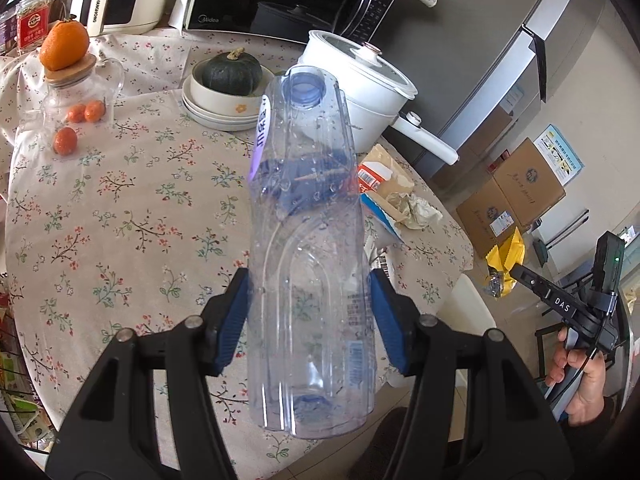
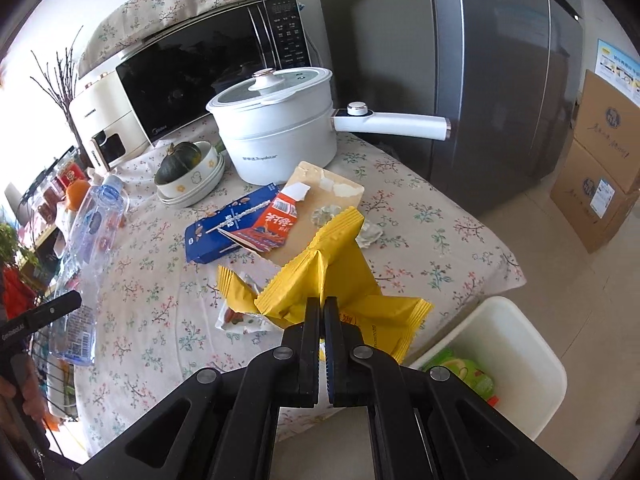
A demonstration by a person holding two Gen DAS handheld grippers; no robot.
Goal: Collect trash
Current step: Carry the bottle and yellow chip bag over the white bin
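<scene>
bottle point(image 1: 308, 248) between left fingers point(image 1: 234, 320), wrapper point(image 2: 332, 276) pinched right

Bright daylight, blown-out white at far left of right wrist view, soft faint shadows on worktop point(image 1: 120, 208), glare on fridge point(image 2: 500, 80) and microwave door point(image 2: 188, 80), strong fisheye bending, dark vignette corners, mostly sharp focus

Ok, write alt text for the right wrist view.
The right tool, shut on yellow snack wrappers, holds them above a floral-clothed table beside a white trash bin. Torn cartons, a white electric pot and a microwave sit behind.
</scene>
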